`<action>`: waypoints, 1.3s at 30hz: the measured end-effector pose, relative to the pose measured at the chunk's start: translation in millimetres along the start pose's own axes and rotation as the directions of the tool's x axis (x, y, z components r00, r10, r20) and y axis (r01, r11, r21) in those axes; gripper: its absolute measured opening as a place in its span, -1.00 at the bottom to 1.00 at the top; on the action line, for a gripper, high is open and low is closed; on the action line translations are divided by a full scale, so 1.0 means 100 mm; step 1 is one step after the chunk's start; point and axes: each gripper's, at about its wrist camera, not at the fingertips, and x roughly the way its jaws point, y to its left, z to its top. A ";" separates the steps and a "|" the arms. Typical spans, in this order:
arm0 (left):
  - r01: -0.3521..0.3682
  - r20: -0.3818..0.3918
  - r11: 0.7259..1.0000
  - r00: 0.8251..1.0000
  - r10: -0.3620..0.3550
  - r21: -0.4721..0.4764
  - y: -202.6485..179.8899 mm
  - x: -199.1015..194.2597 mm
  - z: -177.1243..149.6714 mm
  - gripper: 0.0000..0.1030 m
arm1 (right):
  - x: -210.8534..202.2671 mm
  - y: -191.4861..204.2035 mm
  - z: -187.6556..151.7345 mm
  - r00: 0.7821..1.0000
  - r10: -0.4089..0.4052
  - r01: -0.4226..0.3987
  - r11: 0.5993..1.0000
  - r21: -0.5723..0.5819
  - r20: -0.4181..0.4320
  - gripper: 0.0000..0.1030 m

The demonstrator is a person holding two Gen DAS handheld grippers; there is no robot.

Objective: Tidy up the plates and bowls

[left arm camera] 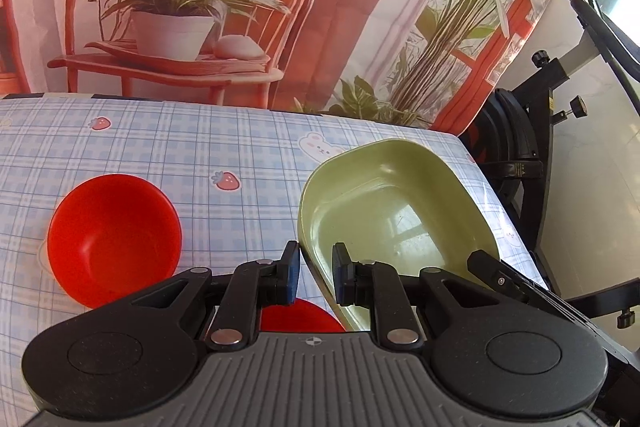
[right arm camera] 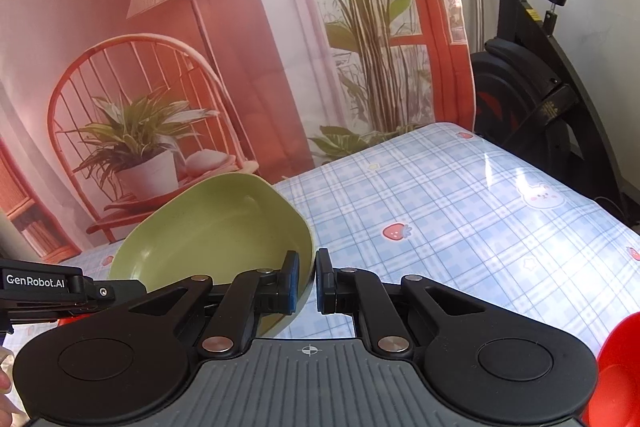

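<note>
Table (left arm camera: 240, 147) with blue plaid cloth, strawberry and bunny prints; printed backdrop (left arm camera: 200, 7) of chair and potted plant hangs behind it. Exercise bike (right arm camera: 540, 87) stands off the table's far right corner.

Green dish (left arm camera: 396, 223), oblong, tilted and lifted off the cloth, held from both sides. Left gripper (left arm camera: 316, 277): fingers straddle the dish's near rim, one pad inside, one outside, narrow gap; contact looks likely but the rim edge is partly hidden. Right gripper (right arm camera: 307, 281): fingers pinched tight on the opposite rim.

Red bowl (left arm camera: 114, 241) sits upright on the cloth, left of the dish, apart from it. Second red item (left arm camera: 300, 317) beneath the left gripper, mostly hidden.
</note>
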 end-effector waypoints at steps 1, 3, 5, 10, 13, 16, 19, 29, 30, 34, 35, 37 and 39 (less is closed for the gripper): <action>-0.004 0.007 1.000 1.000 0.004 0.002 0.01 -0.07 -0.02 -0.65 | -0.06 0.04 -0.02 1.000 0.011 -0.011 1.000 -0.001 0.002 -0.84; -0.005 0.026 1.000 1.000 0.004 0.005 0.05 -0.23 -0.07 -0.65 | -0.18 0.11 -0.06 1.000 0.023 -0.023 1.000 -0.007 0.007 -0.84; 0.000 0.039 1.000 0.999 0.000 -0.003 0.08 -0.40 -0.13 -0.65 | -0.29 0.18 -0.10 0.999 0.034 -0.034 0.999 -0.007 0.011 -0.84; -0.004 0.067 1.000 0.998 0.003 0.004 0.18 -0.73 -0.30 -0.65 | -0.61 0.36 -0.18 0.998 0.062 -0.061 0.998 -0.016 0.023 -0.84; -0.015 0.068 1.000 0.998 0.015 0.004 0.25 -0.89 -0.43 -0.65 | -0.78 0.48 -0.27 0.997 0.078 -0.077 0.997 -0.028 0.027 -0.83; -0.032 0.068 0.999 0.997 0.032 -0.001 0.38 -1.05 -0.55 -0.65 | -0.88 0.59 -0.38 0.995 0.094 -0.093 0.995 -0.036 0.020 -0.83; -0.037 0.068 0.999 0.997 0.039 -0.028 0.54 -1.19 -0.65 -0.65 | -0.96 0.71 -0.53 0.994 0.110 -0.110 0.993 -0.042 0.003 -0.83; -0.061 0.072 0.990 0.995 0.070 -0.126 0.98 -1.49 -1.11 -0.65 | -1.02 1.14 -1.00 0.984 0.155 -0.164 0.982 -0.097 -0.091 -0.83; -0.064 0.070 0.989 0.995 0.074 -0.134 1.01 -1.49 -1.15 -0.65 | -1.02 1.17 -1.03 0.982 0.159 -0.169 0.980 -0.104 -0.099 -0.83; -0.082 0.057 0.980 0.994 0.094 -0.180 1.11 -1.50 -1.33 -0.65 | -0.98 1.29 -1.11 0.975 0.168 -0.186 0.975 -0.124 -0.144 -0.83; -0.089 0.060 0.979 0.993 0.101 -0.181 1.13 -1.50 -1.38 -0.64 | -0.97 1.31 -1.14 0.974 0.170 -0.191 0.972 -0.135 -0.152 -0.83; -0.106 0.064 0.979 0.991 0.118 -0.172 1.15 -1.50 -1.44 -0.64 | -0.95 1.36 -1.18 0.971 0.173 -0.199 0.967 -0.158 -0.163 -0.83; -0.112 0.059 0.978 0.991 0.124 -0.178 1.16 -1.49 -1.50 -0.63 | -0.91 1.39 -1.24 0.970 0.169 -0.199 0.965 -0.171 -0.176 -0.83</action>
